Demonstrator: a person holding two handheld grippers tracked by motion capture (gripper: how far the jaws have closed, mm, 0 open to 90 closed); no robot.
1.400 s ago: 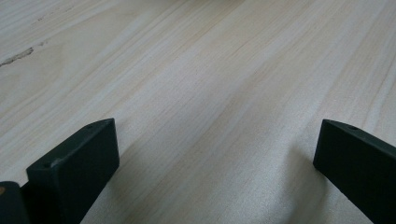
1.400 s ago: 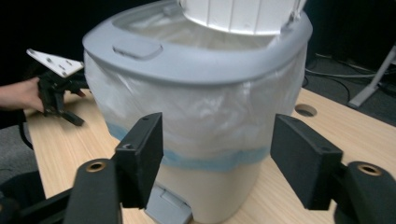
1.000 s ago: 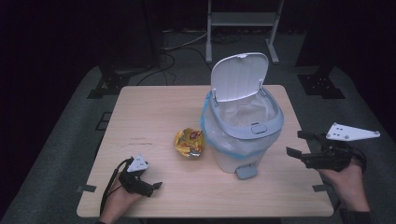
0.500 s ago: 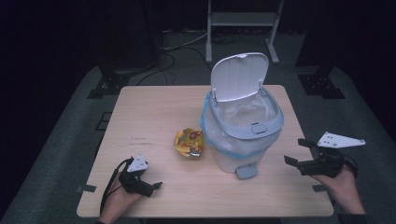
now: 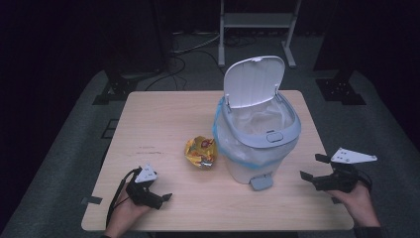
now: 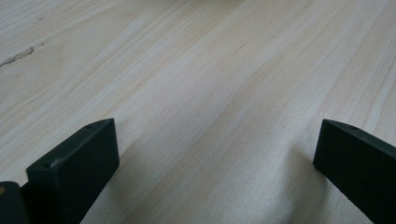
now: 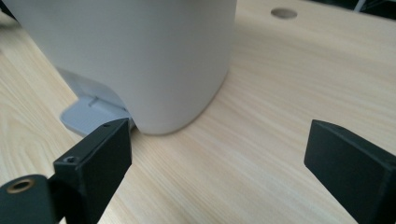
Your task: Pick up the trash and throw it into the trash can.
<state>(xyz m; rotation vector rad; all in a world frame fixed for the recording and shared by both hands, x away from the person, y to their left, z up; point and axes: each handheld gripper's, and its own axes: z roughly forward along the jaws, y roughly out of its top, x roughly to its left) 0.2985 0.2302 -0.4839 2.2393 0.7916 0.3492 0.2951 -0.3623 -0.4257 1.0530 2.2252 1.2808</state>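
Note:
A white pedal bin (image 5: 257, 144) stands on the wooden table (image 5: 163, 114), right of centre. Its lid (image 5: 253, 82) is up, and a blue-edged bag lines it. A crumpled yellow snack wrapper (image 5: 200, 152) lies just left of the bin. My right gripper (image 5: 309, 166) sits low at the table's right edge and points at the bin's base. Its jaws have just been opening and nothing is between them. In the right gripper view, the gripper (image 7: 219, 140) faces the bin wall (image 7: 140, 56) and grey pedal (image 7: 88, 114). My left gripper (image 5: 163, 198) rests open at the front left, over bare wood (image 6: 215, 140).
A metal rack (image 5: 252, 20) and cables (image 5: 188, 49) are on the dark floor behind the table. The right gripper view shows a round hole (image 7: 283, 13) in the tabletop beyond the bin. Bare wood stretches between the wrapper and the left gripper.
My right gripper has come down toward the tabletop beside the bin and its jaws stand wider apart. The left gripper, the bin and the wrapper have not moved.

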